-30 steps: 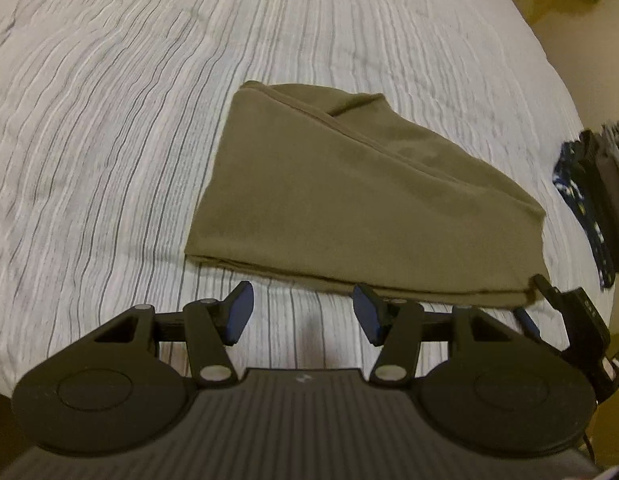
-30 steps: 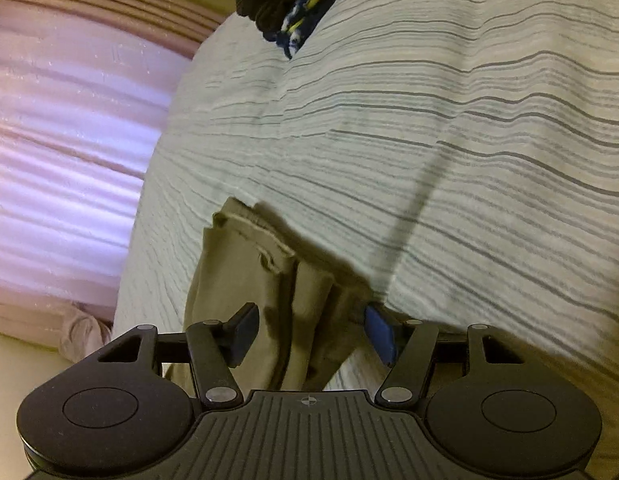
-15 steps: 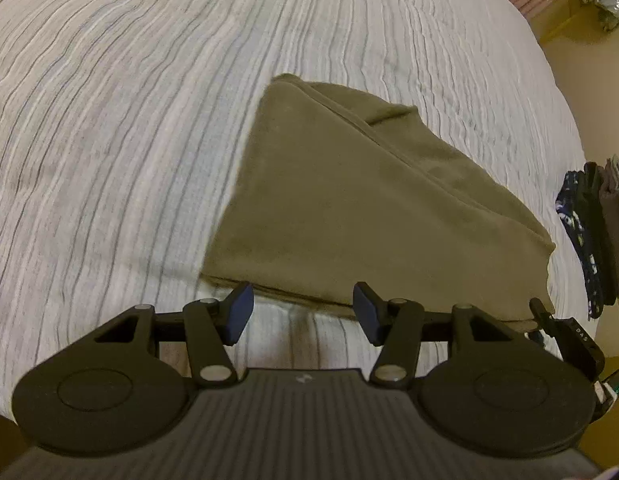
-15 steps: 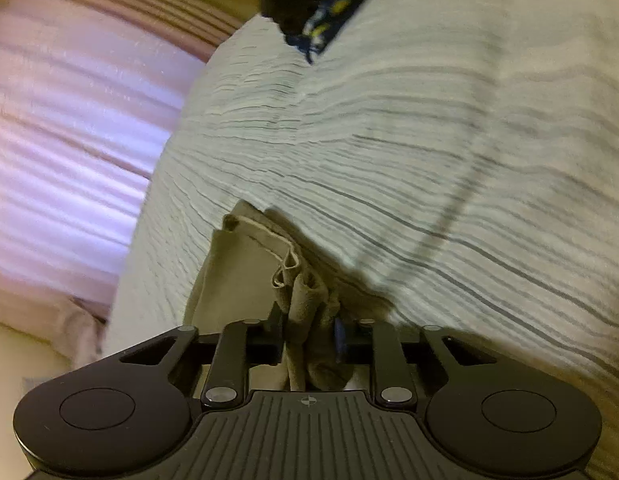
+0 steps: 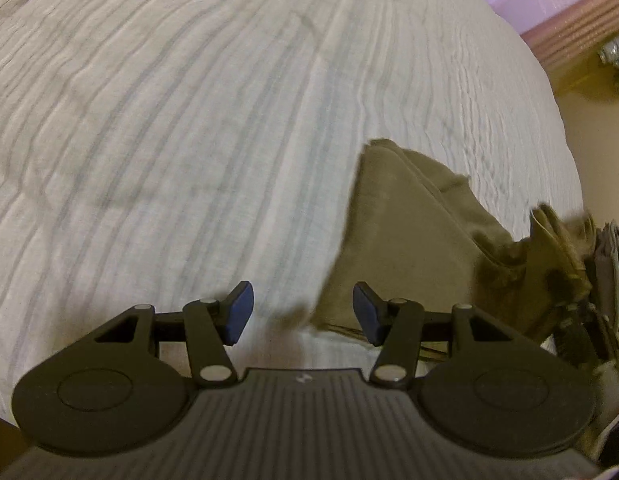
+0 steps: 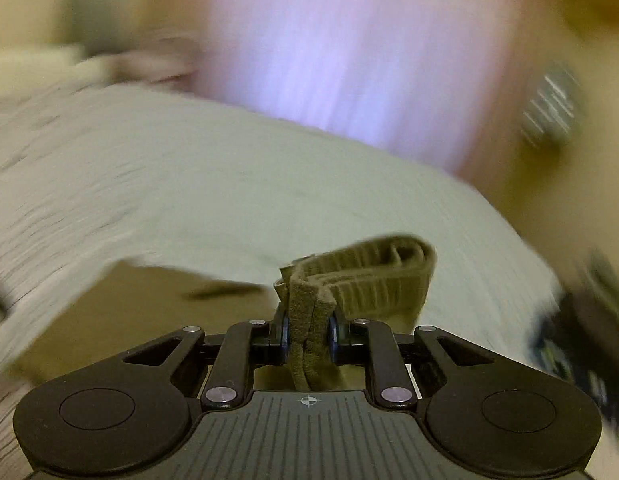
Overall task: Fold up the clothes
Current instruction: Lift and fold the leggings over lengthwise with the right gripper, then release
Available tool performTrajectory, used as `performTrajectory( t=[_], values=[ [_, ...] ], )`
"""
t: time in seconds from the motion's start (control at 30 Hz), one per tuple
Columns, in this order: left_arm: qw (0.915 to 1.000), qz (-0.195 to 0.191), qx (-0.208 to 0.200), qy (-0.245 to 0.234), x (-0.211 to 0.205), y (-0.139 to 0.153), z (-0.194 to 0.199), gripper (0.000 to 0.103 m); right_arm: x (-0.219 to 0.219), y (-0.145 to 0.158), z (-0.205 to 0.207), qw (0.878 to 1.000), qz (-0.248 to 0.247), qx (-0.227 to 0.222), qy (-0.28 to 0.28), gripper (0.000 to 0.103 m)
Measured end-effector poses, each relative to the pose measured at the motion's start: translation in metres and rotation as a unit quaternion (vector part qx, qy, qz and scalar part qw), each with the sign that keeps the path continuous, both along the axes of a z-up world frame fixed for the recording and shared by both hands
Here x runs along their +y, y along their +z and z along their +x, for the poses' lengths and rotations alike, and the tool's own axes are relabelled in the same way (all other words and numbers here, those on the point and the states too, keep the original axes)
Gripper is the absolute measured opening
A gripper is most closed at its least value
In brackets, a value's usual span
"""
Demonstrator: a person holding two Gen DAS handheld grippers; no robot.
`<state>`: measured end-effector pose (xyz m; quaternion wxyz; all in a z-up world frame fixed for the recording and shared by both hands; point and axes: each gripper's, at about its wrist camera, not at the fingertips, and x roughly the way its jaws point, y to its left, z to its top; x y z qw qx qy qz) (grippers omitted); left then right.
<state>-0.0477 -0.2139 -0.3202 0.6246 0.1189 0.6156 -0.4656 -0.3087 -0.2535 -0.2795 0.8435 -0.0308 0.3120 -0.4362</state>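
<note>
An olive-brown folded garment (image 5: 409,248) lies on the bed's striped cover (image 5: 189,120). My left gripper (image 5: 301,312) hovers open just above the cover, and its right finger (image 5: 367,314) sits over the garment's near left corner. Nothing is between its fingers. My right gripper (image 6: 308,332) is shut on a bunched, layered corner of the garment (image 6: 349,276) and holds it above the bed. The rest of the cloth (image 6: 149,312) trails down to the left. In the left wrist view that lifted corner (image 5: 557,248) stands up at the far right.
A stack of dark and patterned folded clothes (image 6: 581,352) sits at the bed's right edge, also seen as the stack (image 5: 613,272) beyond the lifted corner. A pink curtain (image 6: 349,60) hangs behind the bed. The right wrist view is motion-blurred.
My right gripper closed on the garment's corner, then rose and rolled with it, lifting that corner off the bed. My left gripper slid left along the garment's near edge, staying open.
</note>
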Motion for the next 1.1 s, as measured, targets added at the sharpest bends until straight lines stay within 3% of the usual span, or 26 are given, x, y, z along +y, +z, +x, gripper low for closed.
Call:
performTrajectory(
  t=[0.07, 0.17, 0.3, 0.47, 0.6, 0.77, 1.0, 1.07, 1.1],
  values=[
    [1.0000, 0.001, 0.007, 0.004, 0.005, -0.003, 0.011, 0.051, 0.025, -0.020, 0.031, 0.997, -0.007, 0.049, 0.059, 0.017],
    [0.9997, 0.004, 0.021, 0.010, 0.010, -0.012, 0.027, 0.051, 0.034, -0.062, 0.056, 0.990, 0.039, 0.112, 0.076, 0.018],
    [0.9987, 0.001, 0.047, 0.021, 0.014, -0.021, 0.044, 0.051, 0.039, -0.066, 0.066, 0.990, 0.021, 0.120, 0.066, 0.018],
    [0.9972, -0.005, 0.067, 0.032, 0.015, -0.027, 0.064, 0.051, 0.069, -0.042, 0.074, 0.990, -0.043, 0.092, 0.100, 0.018],
    [0.9973, -0.005, 0.068, 0.026, 0.013, -0.027, 0.071, 0.051, 0.089, -0.072, 0.092, 0.981, -0.027, 0.140, 0.129, 0.018],
    [0.9972, -0.004, 0.073, 0.016, 0.018, -0.028, 0.079, 0.050, 0.097, -0.073, 0.091, 0.982, -0.053, 0.124, 0.134, 0.018],
    [0.9965, -0.004, 0.083, -0.003, 0.014, -0.028, 0.074, 0.050, 0.093, -0.108, 0.099, 0.969, -0.072, 0.178, 0.156, 0.018],
    [0.9965, -0.003, 0.083, -0.008, 0.012, -0.028, 0.073, 0.050, 0.095, -0.113, 0.100, 0.966, -0.076, 0.189, 0.158, 0.021],
    [0.9966, -0.002, 0.082, -0.010, 0.011, -0.027, 0.072, 0.050, 0.096, -0.114, 0.100, 0.965, -0.076, 0.192, 0.159, 0.039]
  ],
)
